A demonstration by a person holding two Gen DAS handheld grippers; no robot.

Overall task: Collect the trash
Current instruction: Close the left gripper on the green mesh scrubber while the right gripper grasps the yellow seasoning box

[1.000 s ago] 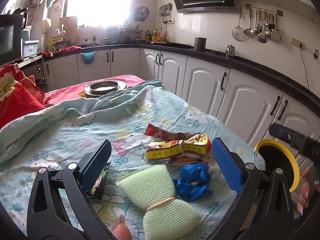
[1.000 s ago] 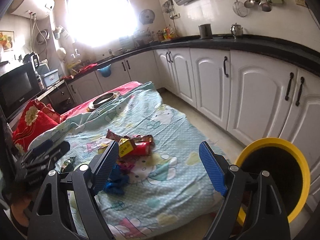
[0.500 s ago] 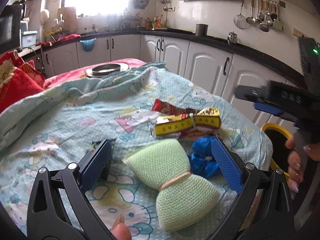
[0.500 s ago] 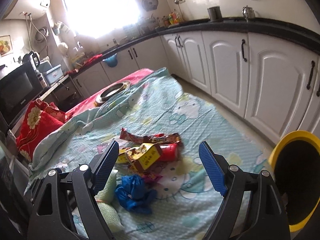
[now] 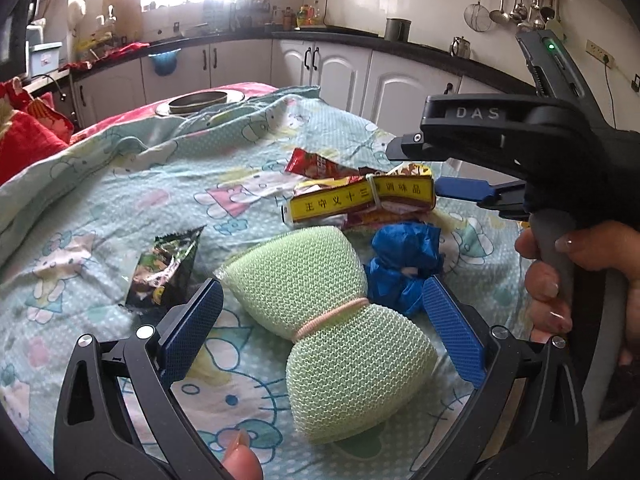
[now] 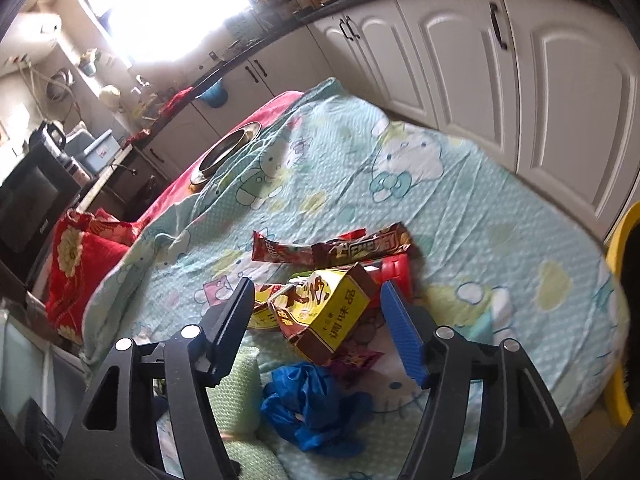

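Observation:
On the cartoon-print sheet [image 5: 120,200] lies a trash pile. It holds a yellow box bundle [image 5: 360,200], a red wrapper [image 5: 316,166], a crumpled blue bag [image 5: 404,264] and a dark snack wrapper [image 5: 164,268]. My left gripper [image 5: 320,320] is open, and a green mesh bundle [image 5: 332,312] lies between its pads, untouched. My right gripper [image 6: 320,312] hangs over the yellow box [image 6: 332,312]. Its jaws are closing around the box, with small gaps still showing. In the left wrist view the right gripper [image 5: 420,168] reaches in from the right, held by a hand [image 5: 580,264].
A yellow-rimmed bin [image 6: 620,280] stands off the table's right edge, by white cabinets [image 6: 560,100]. A metal pan [image 5: 198,102] sits at the far end of the table. A red pillow [image 6: 80,264] lies at the left. The sheet hangs over the table's rounded edge.
The right gripper swung from beside the bin to over the pile and its jaws narrowed around the yellow box. The left gripper sank closer to the green mesh bundle.

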